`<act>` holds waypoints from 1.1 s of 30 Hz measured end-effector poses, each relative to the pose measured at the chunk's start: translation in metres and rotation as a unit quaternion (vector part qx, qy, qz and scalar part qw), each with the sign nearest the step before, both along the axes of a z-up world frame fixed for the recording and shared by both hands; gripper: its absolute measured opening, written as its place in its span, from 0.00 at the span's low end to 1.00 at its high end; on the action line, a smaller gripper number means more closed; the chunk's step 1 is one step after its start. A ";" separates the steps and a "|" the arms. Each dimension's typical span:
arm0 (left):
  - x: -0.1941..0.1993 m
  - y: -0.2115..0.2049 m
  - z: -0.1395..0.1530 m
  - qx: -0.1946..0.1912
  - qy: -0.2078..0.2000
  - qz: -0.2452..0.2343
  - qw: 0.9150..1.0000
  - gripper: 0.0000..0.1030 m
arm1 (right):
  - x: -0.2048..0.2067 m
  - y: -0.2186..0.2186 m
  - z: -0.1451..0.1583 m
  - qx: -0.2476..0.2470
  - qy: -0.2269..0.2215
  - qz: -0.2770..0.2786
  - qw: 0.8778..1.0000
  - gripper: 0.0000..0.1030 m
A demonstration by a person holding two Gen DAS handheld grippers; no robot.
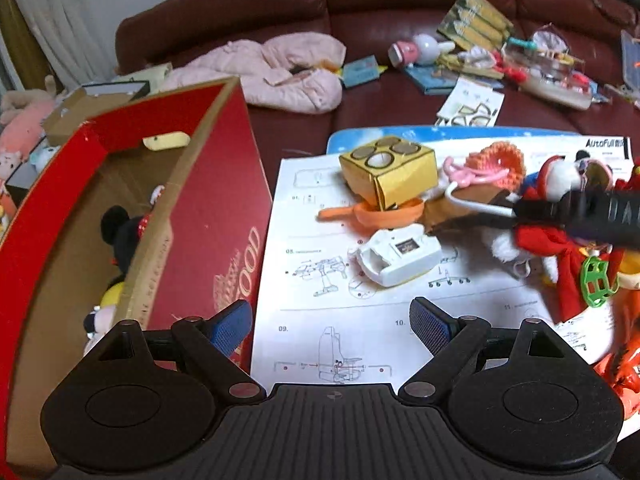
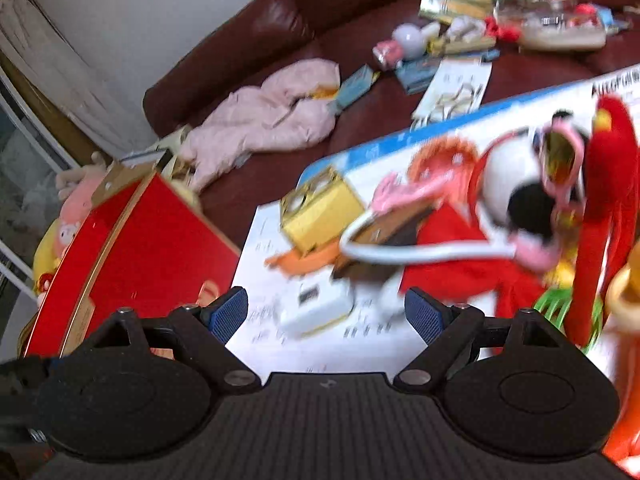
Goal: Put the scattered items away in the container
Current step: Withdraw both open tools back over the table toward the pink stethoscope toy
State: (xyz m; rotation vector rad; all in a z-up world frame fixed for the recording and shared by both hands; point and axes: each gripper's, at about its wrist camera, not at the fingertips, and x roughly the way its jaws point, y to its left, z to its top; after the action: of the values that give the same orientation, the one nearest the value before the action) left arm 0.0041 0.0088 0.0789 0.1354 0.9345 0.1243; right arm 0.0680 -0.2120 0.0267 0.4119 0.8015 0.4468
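On the dark red sofa point(image 1: 380, 112), a red box point(image 1: 208, 184) stands open at left w/ a black-eared plush point(image 1: 120, 232) already inside. The left gripper point(image 1: 332, 324) hovers empty, fingers apart, over a white instruction sheet point(image 1: 304, 240); toys lie there: yellow block point(image 1: 388, 168), orange pan point(image 1: 372, 212), white gadget point(image 1: 400, 256). The right gripper point(image 2: 326, 314) is spread wide too, nothing between its pads; its view is blurred, but a red-and-white plush point(image 2: 508, 184) seems just ahead.
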 end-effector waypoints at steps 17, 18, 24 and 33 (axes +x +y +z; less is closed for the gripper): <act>0.024 0.012 -0.030 -0.002 0.039 0.016 0.999 0.90 | 0.043 0.014 -0.062 -0.019 0.122 0.107 0.987 0.85; 0.025 0.011 -0.033 -0.002 0.039 0.013 0.999 0.90 | 0.039 0.015 -0.066 -0.023 0.131 0.113 0.985 0.85; 0.026 0.004 -0.055 0.002 0.054 0.002 0.999 0.90 | 0.013 0.009 -0.100 -0.036 0.207 0.120 0.970 0.85; 0.016 -0.009 -0.099 -0.023 0.095 -0.019 0.995 0.88 | -0.024 -0.013 -0.085 -0.011 0.172 0.090 0.981 0.85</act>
State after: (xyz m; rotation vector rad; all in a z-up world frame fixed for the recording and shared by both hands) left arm 0.0206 -0.0004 -0.0200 0.1243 1.1232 0.0554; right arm 0.0441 -0.2247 -0.0580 0.4027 1.1851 0.5422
